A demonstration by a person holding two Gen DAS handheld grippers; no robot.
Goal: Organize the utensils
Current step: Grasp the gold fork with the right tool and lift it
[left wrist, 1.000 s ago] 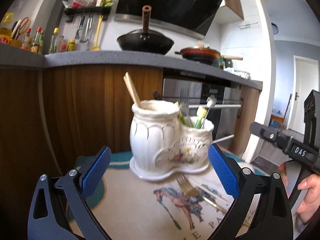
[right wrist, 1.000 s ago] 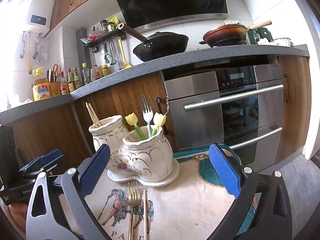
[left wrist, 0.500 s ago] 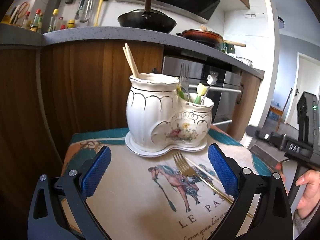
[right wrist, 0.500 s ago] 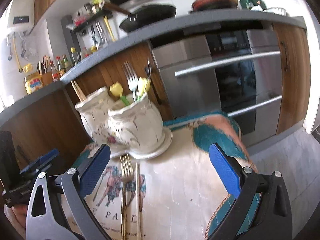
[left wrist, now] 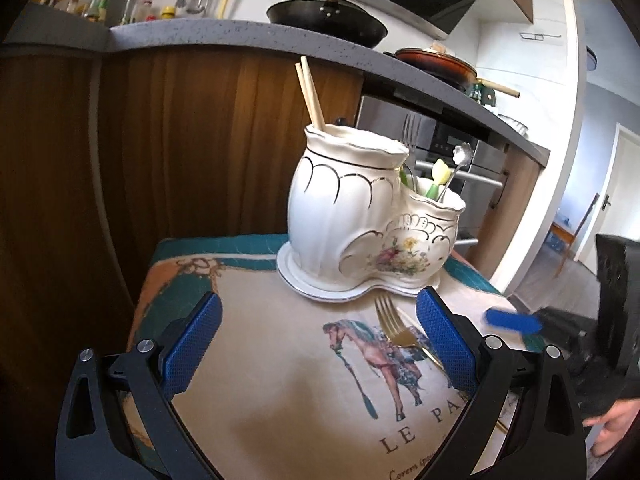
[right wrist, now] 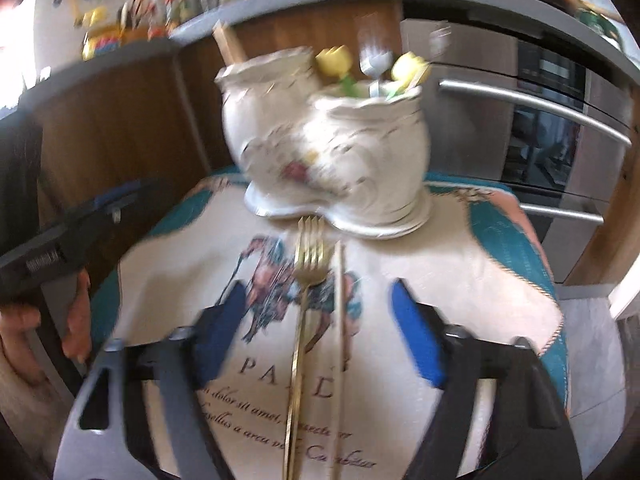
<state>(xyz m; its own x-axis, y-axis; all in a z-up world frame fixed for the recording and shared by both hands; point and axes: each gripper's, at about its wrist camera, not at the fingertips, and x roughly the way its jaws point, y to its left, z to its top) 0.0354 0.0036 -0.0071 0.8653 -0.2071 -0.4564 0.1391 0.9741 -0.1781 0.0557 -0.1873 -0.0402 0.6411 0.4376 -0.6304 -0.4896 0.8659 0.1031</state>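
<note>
A white two-pot ceramic holder [left wrist: 360, 216] [right wrist: 328, 140] stands on its saucer at the far side of the printed cloth. Its tall pot holds wooden chopsticks [left wrist: 310, 96]; its low pot holds a silver fork and tulip-topped utensils. A gold fork [right wrist: 308, 256] [left wrist: 394, 328] and a single chopstick [right wrist: 339, 320] lie side by side on the cloth, pointing at the holder. My right gripper [right wrist: 318, 292] hovers over them with its jaws closing, both pieces between the pads but untouched. My left gripper [left wrist: 320, 312] stands open and empty before the holder.
The cloth [left wrist: 280, 400] covers a small table whose edges drop off on all sides. Behind it are a wooden cabinet front [left wrist: 180, 152], a steel oven [right wrist: 540, 120] and a counter with a wok [left wrist: 324, 20]. A hand holds each gripper.
The right gripper has tipped down and come in over the gold fork and chopstick, and its jaws have narrowed. The left gripper has dipped slightly and stays wide.
</note>
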